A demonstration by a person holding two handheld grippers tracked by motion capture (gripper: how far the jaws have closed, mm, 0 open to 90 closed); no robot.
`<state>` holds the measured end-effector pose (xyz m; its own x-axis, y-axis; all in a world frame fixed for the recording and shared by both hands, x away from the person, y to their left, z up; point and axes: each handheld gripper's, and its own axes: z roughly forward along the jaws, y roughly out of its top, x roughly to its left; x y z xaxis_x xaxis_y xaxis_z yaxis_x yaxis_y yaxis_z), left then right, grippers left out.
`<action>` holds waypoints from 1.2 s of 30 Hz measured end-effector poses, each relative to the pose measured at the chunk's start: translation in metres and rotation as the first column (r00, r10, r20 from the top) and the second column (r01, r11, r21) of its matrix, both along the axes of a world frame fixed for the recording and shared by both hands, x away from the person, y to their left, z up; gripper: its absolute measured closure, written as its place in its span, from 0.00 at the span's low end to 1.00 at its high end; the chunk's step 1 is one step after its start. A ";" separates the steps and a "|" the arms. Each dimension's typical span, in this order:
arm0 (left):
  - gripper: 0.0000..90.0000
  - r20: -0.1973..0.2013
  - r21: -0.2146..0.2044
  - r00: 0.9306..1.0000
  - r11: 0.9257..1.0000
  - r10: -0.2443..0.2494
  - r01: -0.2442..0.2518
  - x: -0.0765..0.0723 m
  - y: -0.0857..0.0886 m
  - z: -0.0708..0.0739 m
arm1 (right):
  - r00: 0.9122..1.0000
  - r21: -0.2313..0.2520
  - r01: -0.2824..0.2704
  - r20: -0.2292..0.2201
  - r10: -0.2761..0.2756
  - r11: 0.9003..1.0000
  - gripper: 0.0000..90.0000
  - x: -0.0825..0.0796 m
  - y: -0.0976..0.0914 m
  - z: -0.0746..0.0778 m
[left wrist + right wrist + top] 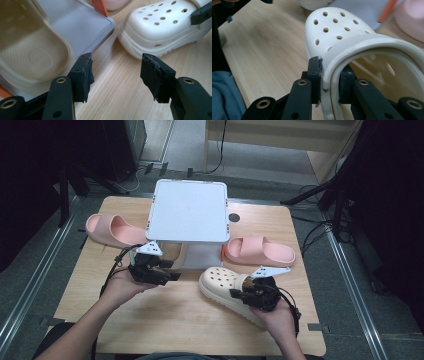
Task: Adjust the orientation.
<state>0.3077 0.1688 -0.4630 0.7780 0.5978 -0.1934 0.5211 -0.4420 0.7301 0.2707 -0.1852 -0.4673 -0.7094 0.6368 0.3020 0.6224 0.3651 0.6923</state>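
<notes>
**Right claw grips the cream clog by its rim**

The right claw is pinching the side rim of the cream perforated foam clog, which lies on the wooden surface at the near right. The left claw hangs spread and empty, beside what looks like a second cream clog on the lower level of the white two-tier rack. Next, the gripped clog probably needs lifting and carrying left, toe first, to the rack.
</notes>
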 end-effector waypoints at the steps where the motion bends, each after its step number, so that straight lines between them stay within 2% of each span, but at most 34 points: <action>1: 0.48 0.000 0.004 1.000 1.000 0.000 0.000 -0.002 0.000 0.000 | 1.000 0.000 -0.012 0.003 0.012 1.000 0.86 0.000 0.005 0.000; 6: 0.50 0.021 0.010 1.000 1.000 -0.007 0.006 -0.010 0.001 -0.002 | 0.999 0.002 -0.051 0.007 0.051 0.999 0.86 0.001 0.026 -0.001; 8: 0.53 0.016 0.009 1.000 1.000 -0.007 0.007 -0.014 0.001 -0.002 | 0.998 0.000 -0.063 -0.001 0.063 0.998 0.86 0.002 0.032 -0.002; 12: 0.58 -0.005 0.003 1.000 1.000 -0.005 0.005 -0.019 0.001 -0.004 | 0.996 -0.013 -0.093 -0.016 0.093 0.996 0.85 0.004 0.047 -0.006; 14: 0.60 -0.016 0.006 1.000 1.000 -0.003 0.003 -0.021 0.001 -0.005 | 0.994 -0.022 -0.107 -0.004 0.107 0.994 0.85 0.004 0.054 -0.006; 16: 0.61 -0.036 0.004 0.999 1.000 -0.001 0.001 -0.024 0.000 -0.007 | 0.993 -0.020 -0.117 0.002 0.117 0.993 0.85 0.004 0.059 -0.007; 19: 0.66 -0.088 -0.002 0.996 1.000 0.009 -0.009 -0.026 -0.003 -0.009 | 0.990 -0.027 -0.141 -0.001 0.141 0.990 0.85 0.006 0.066 -0.011; 20: 0.68 -0.084 -0.002 0.996 1.000 0.005 -0.006 -0.028 -0.004 -0.010 | 0.989 -0.032 -0.145 -0.007 0.145 0.989 0.85 0.006 0.067 -0.012; 22: 0.70 -0.067 0.013 0.998 1.000 -0.004 0.004 -0.030 -0.007 -0.010 | 0.988 -0.034 -0.155 -0.004 0.155 0.987 0.85 0.006 0.068 -0.013; 25: 0.75 -0.040 0.027 0.999 1.000 0.010 -0.009 -0.031 -0.009 -0.010 | 0.986 -0.031 -0.166 0.004 0.166 0.986 0.80 0.005 0.067 -0.012; 28: 0.80 -0.048 0.018 0.999 1.000 0.007 -0.006 -0.031 -0.011 -0.010 | 0.987 -0.018 -0.161 0.005 0.161 0.987 0.74 0.004 0.064 -0.010; 29: 0.81 -0.061 0.024 0.998 1.000 -0.003 0.005 -0.031 -0.012 -0.010 | 0.988 -0.015 -0.157 0.004 0.157 0.987 0.73 0.004 0.062 -0.009; 32: 0.86 -0.057 0.036 0.998 0.999 -0.017 0.019 -0.032 -0.013 -0.009 | 0.990 0.008 -0.139 0.015 0.139 0.990 0.69 0.002 0.052 -0.003; 36: 0.86 -0.063 0.028 0.998 0.999 -0.014 0.016 -0.032 -0.012 -0.009 | 0.992 0.022 -0.123 0.034 0.122 0.992 0.65 -0.003 0.036 0.005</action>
